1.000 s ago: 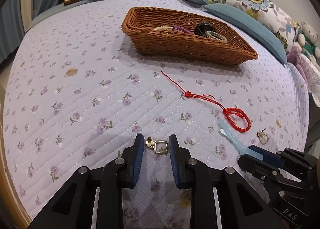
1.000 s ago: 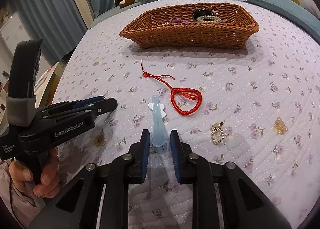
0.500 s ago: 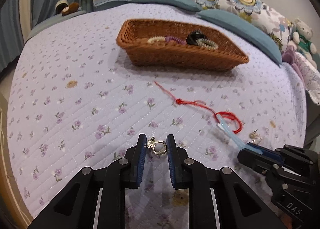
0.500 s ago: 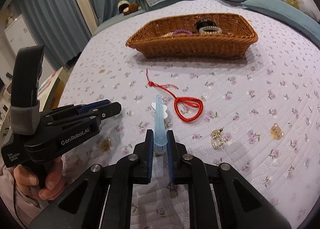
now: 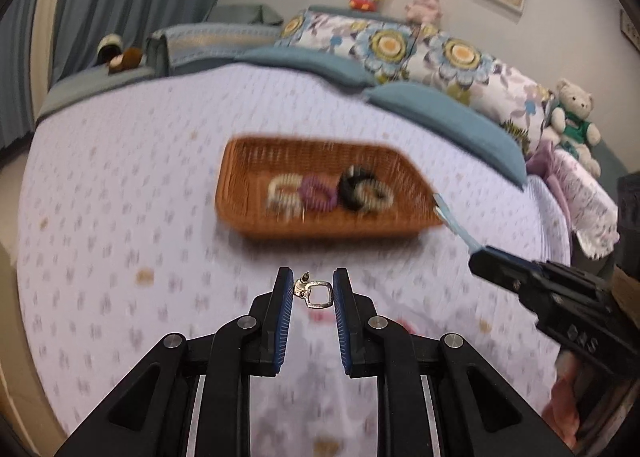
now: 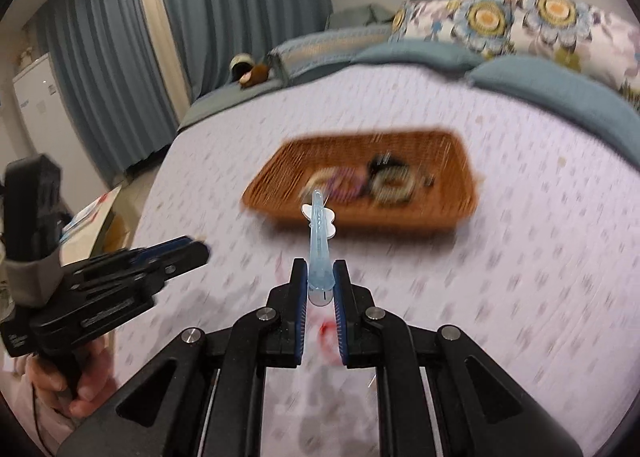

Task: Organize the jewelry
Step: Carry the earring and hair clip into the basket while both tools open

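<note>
Left jaws: the left gripper [image 5: 309, 294] is nearly closed, pinching a silver earring [image 5: 314, 294] at the fingertips.
Right jaws: the right gripper [image 6: 321, 284] is clamped on a pale blue hair clip [image 6: 319, 245] pointing to 12 o'clock.
Change: both items, on the quilt [image 5: 120, 185] 1.0 s ago, are now lifted clear of it; the views are blurred.
Basket [image 5: 240, 213]: at 12 o'clock from both grippers, now seen from above, holding bracelets [image 5: 328, 193].
Red cord [image 6: 329, 331]: a blur on the quilt beneath the right jaws.
</note>
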Demonstrator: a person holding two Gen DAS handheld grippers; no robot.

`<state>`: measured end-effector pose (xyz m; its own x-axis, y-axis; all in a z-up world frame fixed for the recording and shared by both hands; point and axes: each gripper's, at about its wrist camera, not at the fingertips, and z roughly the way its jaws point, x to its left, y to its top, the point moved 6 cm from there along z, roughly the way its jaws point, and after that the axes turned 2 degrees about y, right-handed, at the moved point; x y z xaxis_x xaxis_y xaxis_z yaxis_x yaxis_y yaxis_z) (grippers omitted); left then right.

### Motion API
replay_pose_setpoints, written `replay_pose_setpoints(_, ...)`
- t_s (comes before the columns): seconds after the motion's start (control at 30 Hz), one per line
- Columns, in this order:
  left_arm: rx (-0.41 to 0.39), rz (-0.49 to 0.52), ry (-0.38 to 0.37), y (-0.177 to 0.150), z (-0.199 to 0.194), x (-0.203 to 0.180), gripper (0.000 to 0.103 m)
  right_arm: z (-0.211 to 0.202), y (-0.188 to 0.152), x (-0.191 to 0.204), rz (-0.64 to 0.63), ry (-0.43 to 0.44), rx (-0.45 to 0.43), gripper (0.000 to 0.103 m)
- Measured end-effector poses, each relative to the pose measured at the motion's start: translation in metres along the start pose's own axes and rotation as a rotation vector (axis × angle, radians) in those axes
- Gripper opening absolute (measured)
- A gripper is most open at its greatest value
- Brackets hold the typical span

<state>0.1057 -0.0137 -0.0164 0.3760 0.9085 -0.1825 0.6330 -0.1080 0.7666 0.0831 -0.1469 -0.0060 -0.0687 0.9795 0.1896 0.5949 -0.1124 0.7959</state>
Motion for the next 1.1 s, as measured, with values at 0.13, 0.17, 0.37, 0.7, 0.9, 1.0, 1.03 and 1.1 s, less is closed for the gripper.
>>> replay_pose_setpoints(0.13, -0.059, 0.037, 0.012, 0.048, 0.015, -0.001, 0.021, 0.014, 0.050, -0.026, 0.008, -0.029, -0.079, 0.015)
replay_pose_setpoints(0.17, -0.073, 0.040, 0.014, 0.063, 0.024, 0.000, 0.021, 0.020, 0.058, -0.032, 0.016, -0.035, -0.084, 0.015)
replay_pose_setpoints(0.37, -0.055, 0.013, -0.003, 0.106, 0.082, 0.011, 0.021, 0.075, 0.092, -0.069, 0.070, -0.064, -0.058, 0.015)
replay_pose_setpoints(0.7, 0.095, -0.029, 0.003, 0.079, 0.167, 0.037, 0.021, 0.141, 0.062, -0.100, 0.118, -0.065, 0.094, 0.015)
replay_pose_setpoints(0.9, 0.122, -0.014, 0.004, 0.068, 0.177, 0.034, 0.021, 0.146, 0.055, -0.100, 0.108, -0.083, 0.113, 0.015)
replay_pose_setpoints(1.0, 0.125, -0.005, 0.007, 0.067, 0.178, 0.034, 0.021, 0.147, 0.054, -0.101, 0.112, -0.087, 0.121, 0.015)
replay_pose_setpoints(1.03, 0.128, -0.006, 0.006, 0.067, 0.179, 0.034, 0.021, 0.148, 0.053, -0.102, 0.116, -0.086, 0.125, 0.015)
replay_pose_setpoints(1.1, 0.132, -0.004, 0.003, 0.065, 0.179, 0.034, 0.021, 0.149, 0.053, -0.104, 0.119, -0.085, 0.129, 0.015)
